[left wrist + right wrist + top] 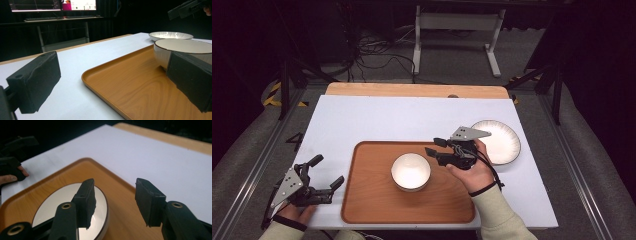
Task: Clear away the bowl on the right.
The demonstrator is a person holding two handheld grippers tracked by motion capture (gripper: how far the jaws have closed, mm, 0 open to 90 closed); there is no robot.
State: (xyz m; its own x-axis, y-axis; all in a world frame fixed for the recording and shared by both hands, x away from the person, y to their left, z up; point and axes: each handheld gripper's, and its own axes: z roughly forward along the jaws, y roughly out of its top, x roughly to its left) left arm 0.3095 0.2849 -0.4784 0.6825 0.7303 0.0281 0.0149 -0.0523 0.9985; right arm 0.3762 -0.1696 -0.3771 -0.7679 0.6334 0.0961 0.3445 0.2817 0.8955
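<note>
the white bowl [411, 172] stands upright near the middle of the wooden tray [367, 200], in the lower centre of the high view. a white plate [502, 142] lies to the right of the tray, on the white table [362, 120].

the bowl looks like glazed ceramic, so it is probably stiff, rather heavy for its size, and smooth enough to slip. it would likely break or chip if it falls on the table. it has no handle. the best place to take hold seems the rim, with one pad inside and one outside the wall, and a firm but slow squeeze. the ribbed outer wall may give a little more friction.

the right gripper [435, 146] hovers just right of the bowl in the high view. its jaws are spread and pinch nothing; in the right gripper view one pad [86, 202] stands over the bowl's rim and the other over the tray, with a gap to the bowl.

the left gripper [328, 174] rests at the lower left, beside the tray's left edge. its jaws are spread wide and hold nothing.
</note>
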